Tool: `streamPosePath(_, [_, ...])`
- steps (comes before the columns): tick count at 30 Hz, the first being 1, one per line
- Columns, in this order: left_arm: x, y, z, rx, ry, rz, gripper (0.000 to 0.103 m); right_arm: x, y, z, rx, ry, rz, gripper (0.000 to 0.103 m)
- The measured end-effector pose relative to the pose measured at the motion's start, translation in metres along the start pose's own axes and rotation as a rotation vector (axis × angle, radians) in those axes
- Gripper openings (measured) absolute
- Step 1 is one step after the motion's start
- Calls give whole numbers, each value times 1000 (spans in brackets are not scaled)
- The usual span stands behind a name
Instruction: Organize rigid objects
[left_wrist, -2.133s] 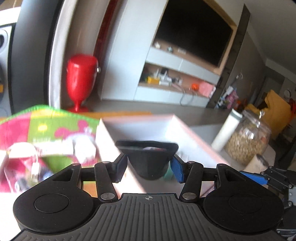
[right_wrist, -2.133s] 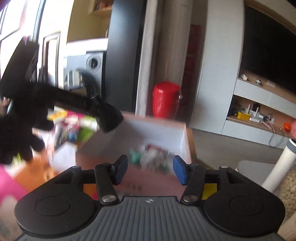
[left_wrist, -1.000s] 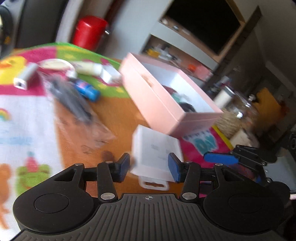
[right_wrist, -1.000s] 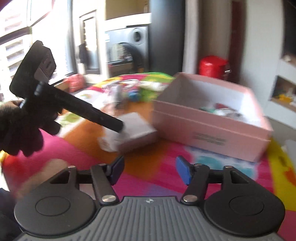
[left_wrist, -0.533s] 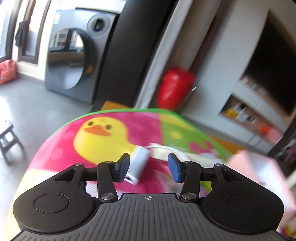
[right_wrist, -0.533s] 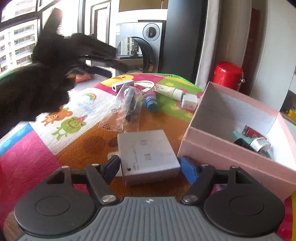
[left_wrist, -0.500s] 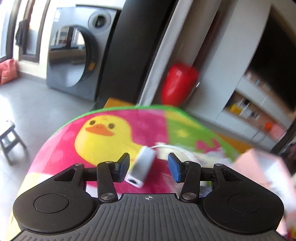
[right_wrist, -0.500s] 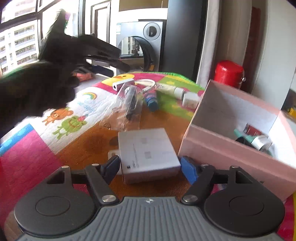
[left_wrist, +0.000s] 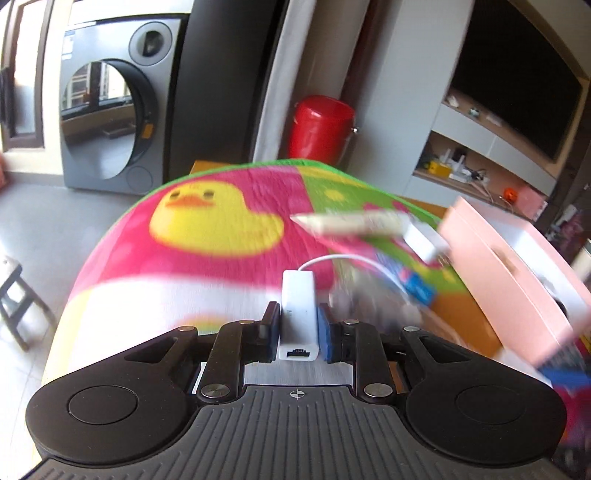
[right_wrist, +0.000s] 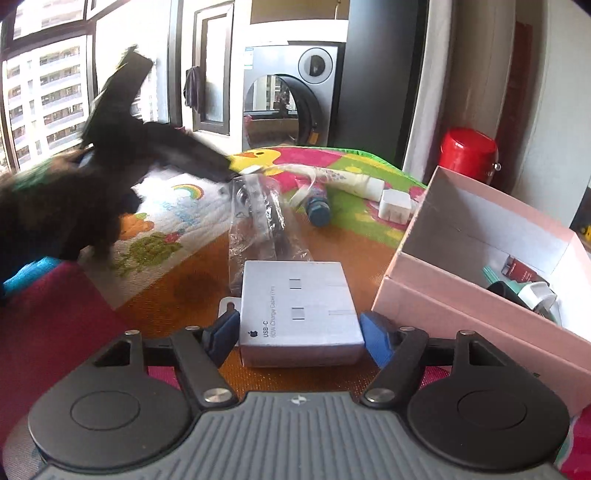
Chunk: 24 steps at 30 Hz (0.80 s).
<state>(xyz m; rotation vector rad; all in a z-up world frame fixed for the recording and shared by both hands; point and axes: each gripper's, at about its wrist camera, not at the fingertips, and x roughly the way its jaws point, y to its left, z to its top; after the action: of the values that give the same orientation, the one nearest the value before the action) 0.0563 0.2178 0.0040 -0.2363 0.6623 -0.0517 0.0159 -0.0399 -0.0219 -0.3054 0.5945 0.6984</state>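
Left gripper (left_wrist: 298, 325) just closed, pinching white adapter (left_wrist: 298, 310); right gripper (right_wrist: 299, 338) spread around cable box (right_wrist: 297, 312), pink box (right_wrist: 480, 295) beside

Each gripper has a ribbed grey base, 2 round black discs and black linkage arms with silver screws. The left gripper (left_wrist: 298, 326) and the right gripper (right_wrist: 300, 338) carry blue pads. A black glove (right_wrist: 55, 206) covers the person's left hand.

One pink box (right_wrist: 476, 280), one adapter (left_wrist: 298, 310), one cable carton (right_wrist: 299, 306).
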Motion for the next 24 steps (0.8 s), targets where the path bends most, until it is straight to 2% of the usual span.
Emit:
streamPosePath(3, [-28, 0, -21, -13, 4, -6, 25, -11, 1, -6, -18, 6, 24, 71])
streamPosePath(9, [-63, -25, -56, 12, 41, -101, 25, -40, -7, -31, -48, 25, 12, 71])
streamPosePath(16, [-62, -61, -67, 18, 47, -141, 26, -68, -15, -48, -107, 51, -54, 71])
streamPosePath(21, [-47, -67, -58, 2, 25, -96, 25, -72, -24, -54, -79, 49, -144, 71])
streamPosePath(24, [-40, -62, -51, -18, 8, -39, 25, -78, -27, -49, -17, 31, -113, 71])
